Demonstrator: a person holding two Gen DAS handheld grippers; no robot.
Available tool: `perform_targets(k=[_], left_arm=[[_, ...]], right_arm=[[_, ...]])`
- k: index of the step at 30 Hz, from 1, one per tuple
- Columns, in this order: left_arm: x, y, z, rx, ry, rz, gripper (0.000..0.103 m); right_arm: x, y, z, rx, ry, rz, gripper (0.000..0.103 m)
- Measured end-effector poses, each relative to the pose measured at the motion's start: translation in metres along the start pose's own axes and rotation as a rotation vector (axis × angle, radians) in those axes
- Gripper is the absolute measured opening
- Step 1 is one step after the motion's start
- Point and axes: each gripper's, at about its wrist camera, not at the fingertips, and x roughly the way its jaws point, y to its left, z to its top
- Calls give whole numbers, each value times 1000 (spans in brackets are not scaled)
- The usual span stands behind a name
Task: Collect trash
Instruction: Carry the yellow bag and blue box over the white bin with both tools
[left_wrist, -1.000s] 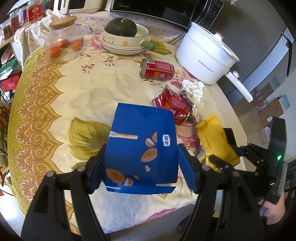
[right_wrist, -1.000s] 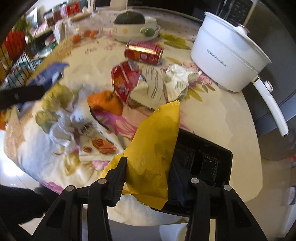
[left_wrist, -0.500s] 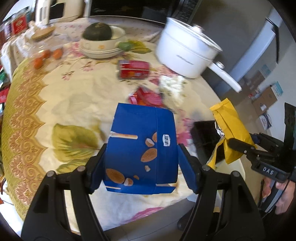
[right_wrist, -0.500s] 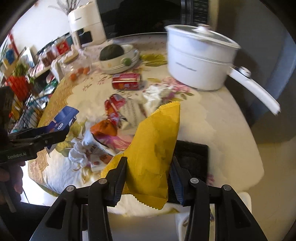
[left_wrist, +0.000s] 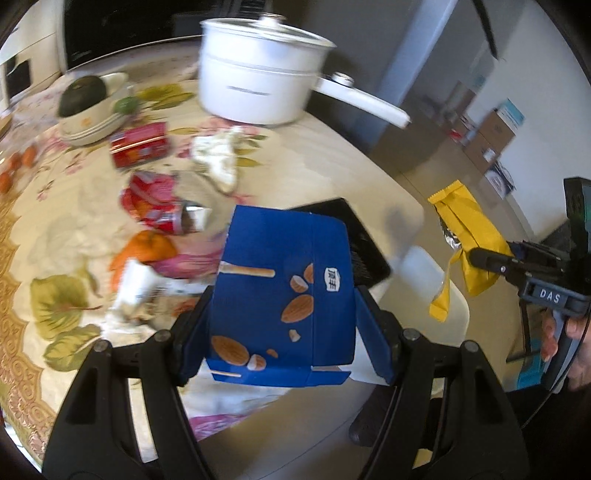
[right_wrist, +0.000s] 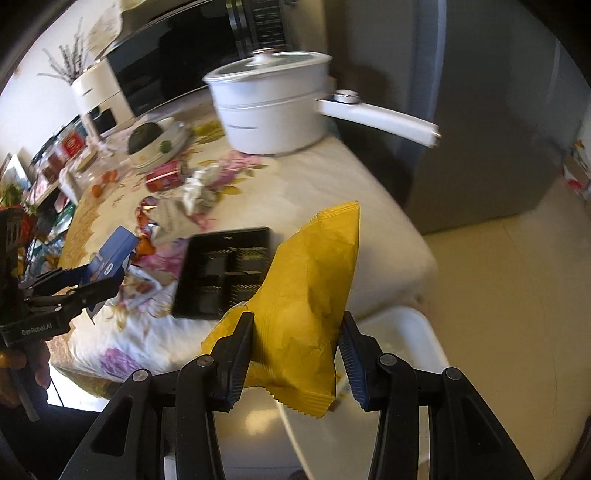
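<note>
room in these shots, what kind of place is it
Probably a home kitchen or dining corner: a white electric cooking pot on a floral-clothed table, a black microwave behind it, and a grey fridge.

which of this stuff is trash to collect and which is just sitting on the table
Part of the job:
- blue carton held in the left tool
- yellow wrapper held in the right tool
- red can
- crushed red packet
- crumpled paper
- white bin

Just lying about:
- white pot
- bowl with squash
- black tray
</note>
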Motion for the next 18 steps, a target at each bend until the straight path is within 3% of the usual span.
perform_targets(k=[18], left_arm=[[57, -129, -35, 317, 110, -82, 73]], right_arm=[[1, -101, -87, 127, 127, -90, 46]])
